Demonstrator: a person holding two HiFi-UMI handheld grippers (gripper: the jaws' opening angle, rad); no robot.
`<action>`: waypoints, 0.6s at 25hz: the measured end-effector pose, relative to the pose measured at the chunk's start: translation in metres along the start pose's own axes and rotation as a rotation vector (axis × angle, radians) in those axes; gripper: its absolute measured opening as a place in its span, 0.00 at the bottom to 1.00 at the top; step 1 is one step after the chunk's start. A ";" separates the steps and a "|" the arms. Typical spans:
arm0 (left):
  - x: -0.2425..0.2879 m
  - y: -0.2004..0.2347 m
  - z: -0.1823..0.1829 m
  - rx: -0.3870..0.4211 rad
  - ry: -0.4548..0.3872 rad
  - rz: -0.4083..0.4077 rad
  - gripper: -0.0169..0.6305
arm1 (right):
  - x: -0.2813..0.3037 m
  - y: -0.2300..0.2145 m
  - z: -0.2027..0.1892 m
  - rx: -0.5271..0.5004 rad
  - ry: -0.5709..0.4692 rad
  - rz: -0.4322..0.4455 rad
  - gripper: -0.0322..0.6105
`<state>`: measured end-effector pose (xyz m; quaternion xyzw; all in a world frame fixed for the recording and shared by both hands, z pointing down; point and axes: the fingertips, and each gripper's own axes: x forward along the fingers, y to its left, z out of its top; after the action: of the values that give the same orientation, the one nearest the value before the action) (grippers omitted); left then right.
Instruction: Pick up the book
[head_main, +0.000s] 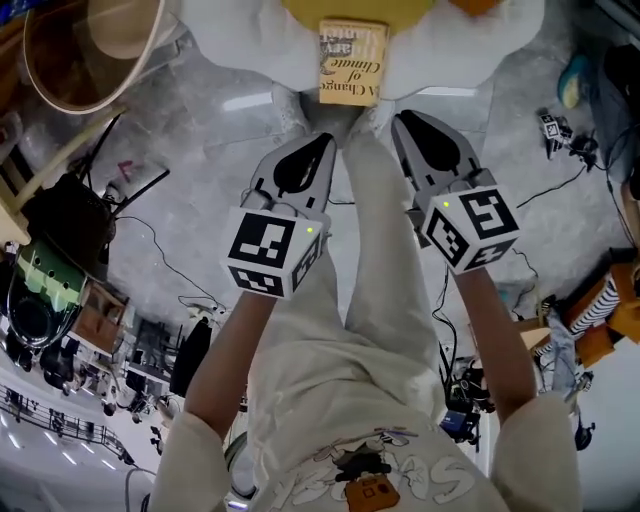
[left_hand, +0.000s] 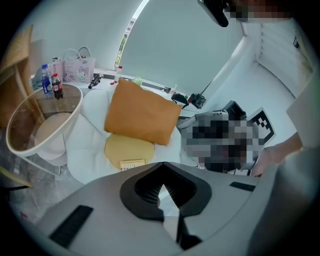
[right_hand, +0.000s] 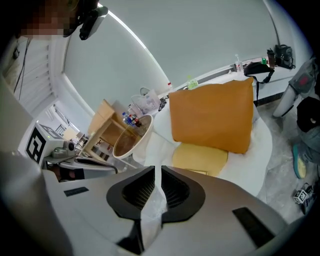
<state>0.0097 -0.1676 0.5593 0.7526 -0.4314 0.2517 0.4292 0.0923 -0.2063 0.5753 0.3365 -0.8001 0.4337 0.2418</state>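
Looking down from the head view, pale trousers (head_main: 370, 300) fill the bottom, and right above them sit the two marker cubes, left (head_main: 275, 250) and right (head_main: 470, 228). The left gripper (head_main: 325, 140) points ahead and down, and its own view shows the jaw tips pressed together with nothing in them. The right gripper (head_main: 400, 118) sits alongside it at much the same angle. Its jaws are all but together, with just a sliver of light between the pads, and they're empty too. Just past both tips, and touching neither of them, there's the book (head_main: 350, 62)! It lies flat, cover up, on the near edge of a yellow pad (left_hand: 127, 147), lined up with the gap between the two grippers. The pad rests on a puffy white seat (head_main: 450, 50) on a grey marbled floor (head_main: 200, 110). Behind the pad an orange pillow (left_hand: 142, 115) leans upright. Off to the left of the seat stands a round glass-topped table (left_hand: 42, 120) with two bottles (left_hand: 52, 86) at its far edge, and a small bag (left_hand: 77, 66) sits just behind them.
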 end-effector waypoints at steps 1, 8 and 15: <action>0.007 0.003 -0.003 0.001 0.004 0.001 0.04 | 0.005 -0.005 -0.004 0.003 0.006 0.000 0.11; 0.052 0.027 -0.023 -0.010 0.028 0.014 0.04 | 0.038 -0.041 -0.025 0.017 0.029 -0.002 0.14; 0.095 0.033 -0.046 0.024 0.072 -0.011 0.04 | 0.061 -0.070 -0.041 0.036 0.033 -0.003 0.19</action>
<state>0.0282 -0.1774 0.6674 0.7503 -0.4087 0.2814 0.4368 0.1085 -0.2189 0.6741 0.3347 -0.7877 0.4530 0.2496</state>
